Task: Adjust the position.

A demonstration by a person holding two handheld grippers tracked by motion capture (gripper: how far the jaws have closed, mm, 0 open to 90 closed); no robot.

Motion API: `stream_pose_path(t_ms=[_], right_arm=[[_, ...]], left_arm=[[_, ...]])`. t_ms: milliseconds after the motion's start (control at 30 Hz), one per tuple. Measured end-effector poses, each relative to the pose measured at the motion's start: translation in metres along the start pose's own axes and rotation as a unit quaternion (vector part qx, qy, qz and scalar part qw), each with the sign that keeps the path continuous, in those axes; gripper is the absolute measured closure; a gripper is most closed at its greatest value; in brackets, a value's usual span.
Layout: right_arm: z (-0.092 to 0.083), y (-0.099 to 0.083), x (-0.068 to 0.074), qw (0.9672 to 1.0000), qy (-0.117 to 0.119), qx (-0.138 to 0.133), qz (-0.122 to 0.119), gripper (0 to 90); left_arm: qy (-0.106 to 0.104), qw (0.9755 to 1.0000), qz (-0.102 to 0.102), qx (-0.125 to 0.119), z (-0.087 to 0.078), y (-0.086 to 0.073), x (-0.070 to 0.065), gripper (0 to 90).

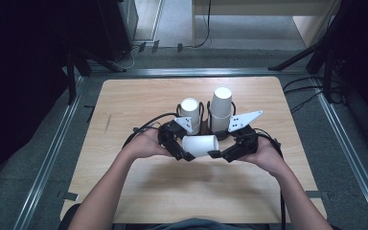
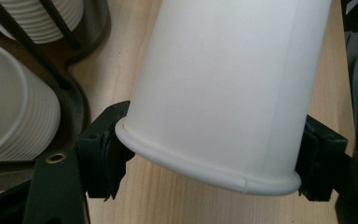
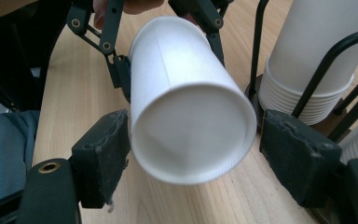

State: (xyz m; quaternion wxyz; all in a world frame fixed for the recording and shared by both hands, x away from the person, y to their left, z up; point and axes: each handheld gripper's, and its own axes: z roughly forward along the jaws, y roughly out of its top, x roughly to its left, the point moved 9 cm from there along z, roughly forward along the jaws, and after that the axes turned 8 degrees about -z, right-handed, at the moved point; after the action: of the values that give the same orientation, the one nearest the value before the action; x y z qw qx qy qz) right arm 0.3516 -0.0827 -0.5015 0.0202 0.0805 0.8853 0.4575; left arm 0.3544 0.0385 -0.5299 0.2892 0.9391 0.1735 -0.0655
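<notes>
Handover of a single white paper cup (image 1: 200, 144) appears to be the step in hand, judged from how both tools meet on it. Nearest, in the left gripper view, the left gripper (image 2: 209, 158) has its two black pads pressed against the cup's rolled rim end, one on each side, jaws standing wide to span that rim; the cup lies on its side above the wooden table (image 1: 139, 191), running away from this tool toward the other. In the right gripper view, the right gripper (image 3: 193, 154) has the cup's closed base between its pads: the pad at the picture's left is touching or all but touching the wall, while a gap shows at the picture's right, so this tool reads as open and not yet gripping. The next move, in my judgement, calls for the right jaws to close squarely on the base end before the left lets go, with light pressure, as a thin paper wall will dent. Beyond both tools stands a black wire rack (image 1: 206, 117) holding two stacks of upturned cups (image 1: 221, 108). Contact at the right gripper's left pad cannot be settled; the rack's base is cut off behind the tools, and the dim floor surroundings are hard to read.
</notes>
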Motion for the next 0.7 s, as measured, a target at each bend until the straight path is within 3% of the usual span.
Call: stream_pose_path(t_ms=[433,700], right_arm=[[0.019,-0.007,0.008,0.9991,0.022,0.035,-0.004,25.8],[0.022,-0.008,0.011,0.9984,0.034,0.045,-0.005,32.0]], left_arm=[[-0.007,0.9998,0.009,0.019,0.012,-0.001,-0.006,24.5],[-0.008,0.9997,0.007,0.023,0.013,-0.002,-0.006,24.2]])
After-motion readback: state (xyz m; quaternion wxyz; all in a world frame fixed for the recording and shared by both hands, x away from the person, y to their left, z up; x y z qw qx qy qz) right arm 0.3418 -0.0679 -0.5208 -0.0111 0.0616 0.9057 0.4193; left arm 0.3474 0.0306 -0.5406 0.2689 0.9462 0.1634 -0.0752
